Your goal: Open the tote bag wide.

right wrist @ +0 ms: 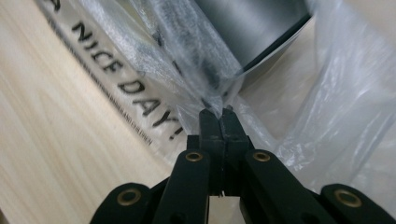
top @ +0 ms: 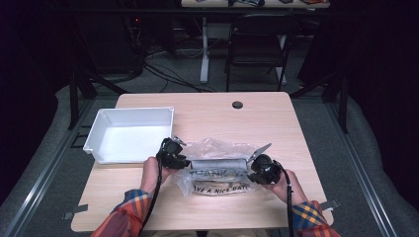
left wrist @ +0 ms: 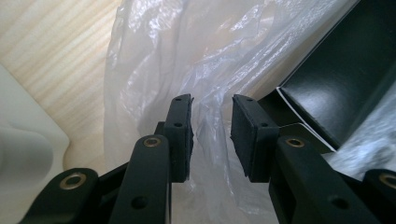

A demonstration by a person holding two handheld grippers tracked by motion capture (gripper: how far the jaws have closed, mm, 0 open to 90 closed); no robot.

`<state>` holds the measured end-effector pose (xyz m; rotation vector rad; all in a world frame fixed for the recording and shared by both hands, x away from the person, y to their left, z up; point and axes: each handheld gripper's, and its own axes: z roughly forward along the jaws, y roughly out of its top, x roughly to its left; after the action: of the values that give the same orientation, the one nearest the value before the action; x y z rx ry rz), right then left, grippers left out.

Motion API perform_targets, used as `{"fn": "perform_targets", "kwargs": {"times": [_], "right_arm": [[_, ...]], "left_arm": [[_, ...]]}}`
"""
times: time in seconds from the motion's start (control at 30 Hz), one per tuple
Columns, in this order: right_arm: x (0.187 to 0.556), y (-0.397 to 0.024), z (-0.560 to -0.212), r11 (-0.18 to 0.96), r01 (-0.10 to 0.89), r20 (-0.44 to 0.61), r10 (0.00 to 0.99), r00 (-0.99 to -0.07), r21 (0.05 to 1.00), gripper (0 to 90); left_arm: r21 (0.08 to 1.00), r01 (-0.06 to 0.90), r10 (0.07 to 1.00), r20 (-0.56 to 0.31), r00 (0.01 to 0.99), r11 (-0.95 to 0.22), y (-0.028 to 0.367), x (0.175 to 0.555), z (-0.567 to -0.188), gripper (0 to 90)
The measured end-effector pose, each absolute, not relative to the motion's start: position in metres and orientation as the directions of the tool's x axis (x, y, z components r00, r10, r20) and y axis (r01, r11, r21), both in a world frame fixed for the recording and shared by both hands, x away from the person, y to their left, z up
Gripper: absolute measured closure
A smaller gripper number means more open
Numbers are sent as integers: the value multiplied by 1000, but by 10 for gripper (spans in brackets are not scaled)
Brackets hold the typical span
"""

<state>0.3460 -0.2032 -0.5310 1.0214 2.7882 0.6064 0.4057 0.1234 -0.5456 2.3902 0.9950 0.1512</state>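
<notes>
- The high view takes in the whole table (top: 207,111): a clear plastic bag (top: 216,165) lies near the front edge with a grey box (top: 218,163) inside it, and a white tray (top: 129,134) sits just beside the bag, to its left.
- In that view the left gripper (top: 172,154) is at the bag's left end and the right gripper (top: 262,169) at its right end, each held by a hand whose plaid sleeve (top: 126,215) comes in from the bottom edge.
- The left gripper view adds the close detail: the jaws stand apart with a fold of the bag's film running up between them, and the pads do not visibly press it. The box's dark end (left wrist: 343,88) lies just to the right.
- The right gripper view shows its jaws pressed together, pinching a gathered tip of the bag's film. The print "NICE DAY!" (right wrist: 126,86) runs along the bag to the left.
- Both forearms angle inward toward the bag, grippers facing each other across it.
</notes>
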Motion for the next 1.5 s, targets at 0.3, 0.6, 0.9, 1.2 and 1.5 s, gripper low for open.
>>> {"fn": "perform_targets", "kwargs": {"times": [0.3, 0.6, 0.9, 1.2, 1.5], "right_arm": [[340, -208, -546, 694, 634, 66, 655, -752, 339, 900], [340, -207, -541, 697, 619, 96, 633, -769, 363, 785], [336, -207, -524, 674, 596, 121, 613, -781, 436, 667], [333, -213, -508, 639, 578, 163, 588, -793, 507, 467], [333, -211, -503, 641, 555, 110, 597, -794, 531, 571]], "left_arm": [[498, 628, 691, -76, 719, -598, 122, 408, -552, 696], [507, 649, 707, -104, 700, -568, 125, 409, -541, 500], [553, 617, 685, -111, 720, -559, 134, 395, -505, 382], [617, 532, 609, -106, 786, -580, 133, 360, -478, 376], [547, 450, 525, -21, 851, -706, 114, 325, -506, 503]]}}
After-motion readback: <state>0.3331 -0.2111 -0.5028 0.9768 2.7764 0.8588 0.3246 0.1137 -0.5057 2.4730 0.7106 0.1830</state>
